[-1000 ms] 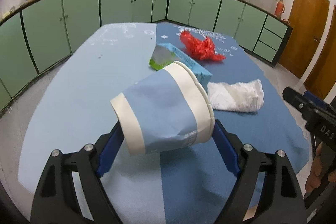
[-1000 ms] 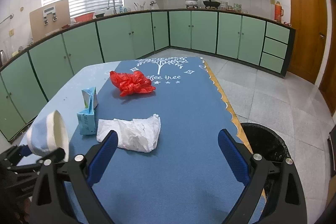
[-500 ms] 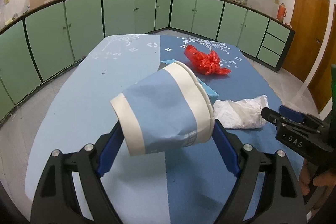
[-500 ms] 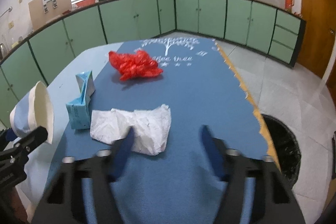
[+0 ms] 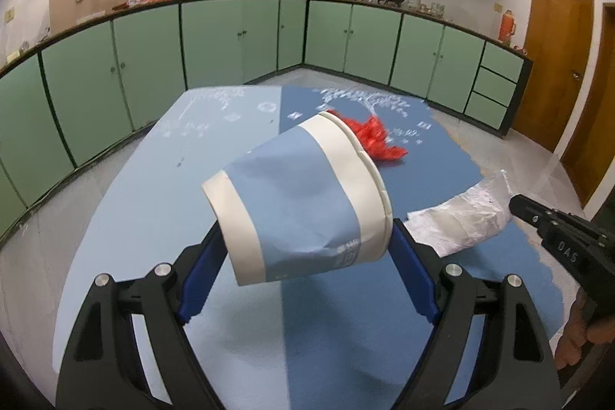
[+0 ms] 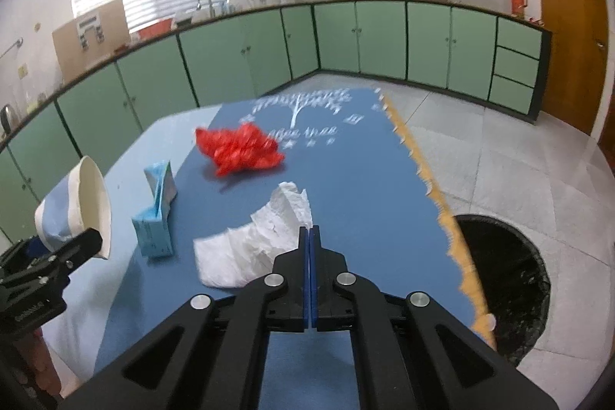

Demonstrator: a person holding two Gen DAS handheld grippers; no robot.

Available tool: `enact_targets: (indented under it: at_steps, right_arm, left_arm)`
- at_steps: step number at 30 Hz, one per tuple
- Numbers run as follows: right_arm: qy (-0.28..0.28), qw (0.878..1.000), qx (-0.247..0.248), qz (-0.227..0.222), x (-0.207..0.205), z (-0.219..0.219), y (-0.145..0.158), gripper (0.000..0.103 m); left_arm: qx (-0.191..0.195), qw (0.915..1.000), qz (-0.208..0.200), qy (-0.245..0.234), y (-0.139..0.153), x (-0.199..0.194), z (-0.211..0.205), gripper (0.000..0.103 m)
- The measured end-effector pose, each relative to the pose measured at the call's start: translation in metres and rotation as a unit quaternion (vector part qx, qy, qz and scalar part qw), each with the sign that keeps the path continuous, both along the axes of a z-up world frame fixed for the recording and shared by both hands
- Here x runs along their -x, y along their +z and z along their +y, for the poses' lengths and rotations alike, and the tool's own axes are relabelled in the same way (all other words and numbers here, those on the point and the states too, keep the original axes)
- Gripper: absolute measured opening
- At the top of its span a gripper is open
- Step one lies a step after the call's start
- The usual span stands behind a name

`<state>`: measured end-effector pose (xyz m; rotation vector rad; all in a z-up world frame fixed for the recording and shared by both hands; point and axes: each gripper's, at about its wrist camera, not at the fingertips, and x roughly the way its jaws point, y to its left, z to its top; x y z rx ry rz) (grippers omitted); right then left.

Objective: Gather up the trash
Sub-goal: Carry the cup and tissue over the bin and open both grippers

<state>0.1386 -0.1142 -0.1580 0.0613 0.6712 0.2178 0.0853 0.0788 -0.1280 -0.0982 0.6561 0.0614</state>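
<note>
Right now the paper cup [image 5: 300, 206] is sitting clamped on its side between the pads of the left gripper [image 5: 307, 256], lifted clear above the bench [image 5: 161, 187], its open mouth pointing away toward the far end. Since a second ago this grip has not shifted, though the view has risen, so the cup looks ready to be carried off. The bigger change is on the right: the right gripper [image 6: 308, 237], spread wide a second ago, is now pressed fully together with nothing between its pads, its tips hovering just over the crumpled white tissue [image 6: 253, 244]. That suggests the tissue has not yet been caught, so the pads would need to part again before a pick. Further out, the flattened blue carton [image 6: 155, 210] and the red plastic bag [image 6: 238, 148] are lying untouched on the blue cloth. The black bin [image 6: 503, 279] is standing on the floor just off the bench's right edge, below the fringed cloth border, with open floor around it and clear room for dropping.
</note>
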Motion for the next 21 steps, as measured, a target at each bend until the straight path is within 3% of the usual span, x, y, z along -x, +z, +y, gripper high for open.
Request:
enact_targets:
  at_steps: [11, 21]
  right_arm:
    - [-0.076, 0.996, -0.001, -0.045, 0.01, -0.081, 0.037, 0.001]
    - [-0.145, 0.988, 0.01, -0.051, 0.013, -0.161, 0.04, 0.001]
  left_arm:
    - [0.006, 0.9959, -0.032, -0.084, 0.026, -0.019, -0.073, 0.08]
    - [0.02, 0.9815, -0.039, -0.186, 0.029, -0.054, -0.173, 0.08]
